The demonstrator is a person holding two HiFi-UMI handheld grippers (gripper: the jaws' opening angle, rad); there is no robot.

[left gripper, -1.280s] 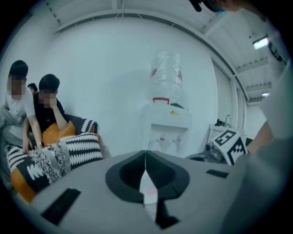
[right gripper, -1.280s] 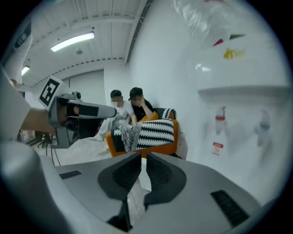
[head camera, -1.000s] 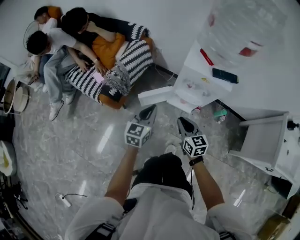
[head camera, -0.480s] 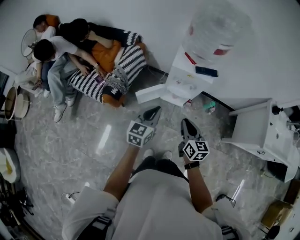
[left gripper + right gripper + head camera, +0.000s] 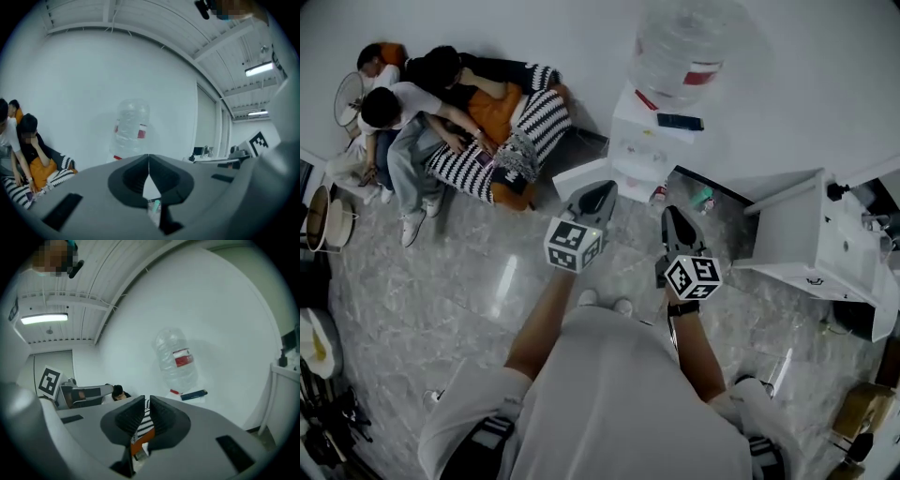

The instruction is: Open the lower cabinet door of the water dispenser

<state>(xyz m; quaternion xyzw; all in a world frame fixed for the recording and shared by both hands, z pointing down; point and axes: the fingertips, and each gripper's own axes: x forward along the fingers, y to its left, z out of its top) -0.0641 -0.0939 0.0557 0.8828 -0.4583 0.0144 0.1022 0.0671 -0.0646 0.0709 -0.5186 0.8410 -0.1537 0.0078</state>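
Left gripper (image 5: 600,192) and right gripper (image 5: 673,216) are pictured raised side by side ahead of the person's chest, both clenched and empty. The left jaws are met at the tips. The right jaws are left with only a sliver of gap, through which nothing but the striped sofa (image 5: 539,117) is seen.

Over the past second both have been carried upward as the person has straightened from a crouch. The water dispenser (image 5: 642,150) has been brought from the one o'clock corner of the head view to twelve o'clock, just beyond the gripper tips.

Its lower cabinet door (image 5: 581,175), a white panel, is seen swung out from the dispenser's foot toward nine o'clock, as it was a second ago. The opening is therefore judged already done and the grippers withdrawn from it; no contact with the door is shown. The water bottle (image 5: 680,47) on top and a dark phone-like object (image 5: 680,122) below it are left undisturbed.
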